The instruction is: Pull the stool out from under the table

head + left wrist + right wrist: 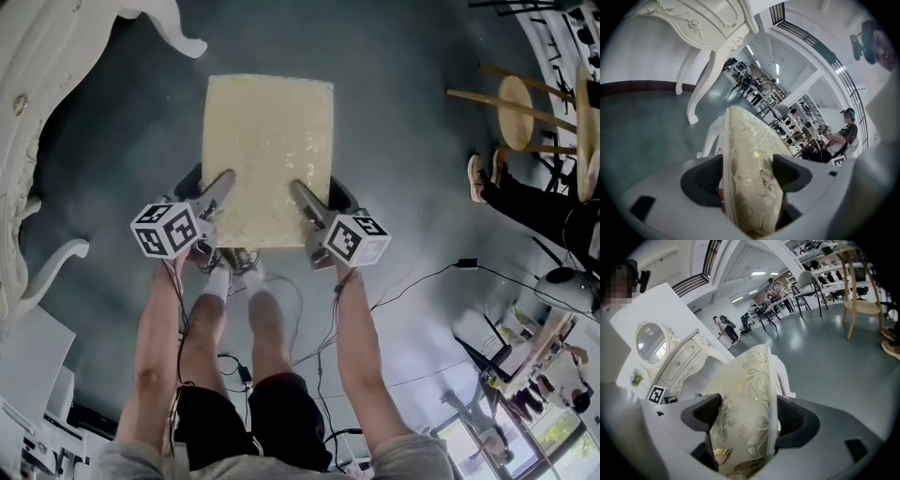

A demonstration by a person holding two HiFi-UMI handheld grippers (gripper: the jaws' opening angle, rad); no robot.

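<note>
The stool [267,150] has a cream, gold-patterned cushion and stands on the grey floor, away from the white ornate table [56,75] at the upper left. My left gripper [225,178] grips the seat's near left edge, and my right gripper [298,187] grips its near right edge. In the left gripper view the cushion edge [750,150] fills the gap of the left gripper [747,171], with both pads against it. The right gripper view shows the same: the cushion [745,380] is clamped in the right gripper [745,416]. A white stool leg [710,136] shows beneath the seat.
A table leg [701,89] curves down to the floor beyond the stool. A round wooden stool [516,112] and a seated person's legs [525,202] are at the right. Cables [412,281] run across the floor near my feet. A mirrored dresser [679,362] stands behind.
</note>
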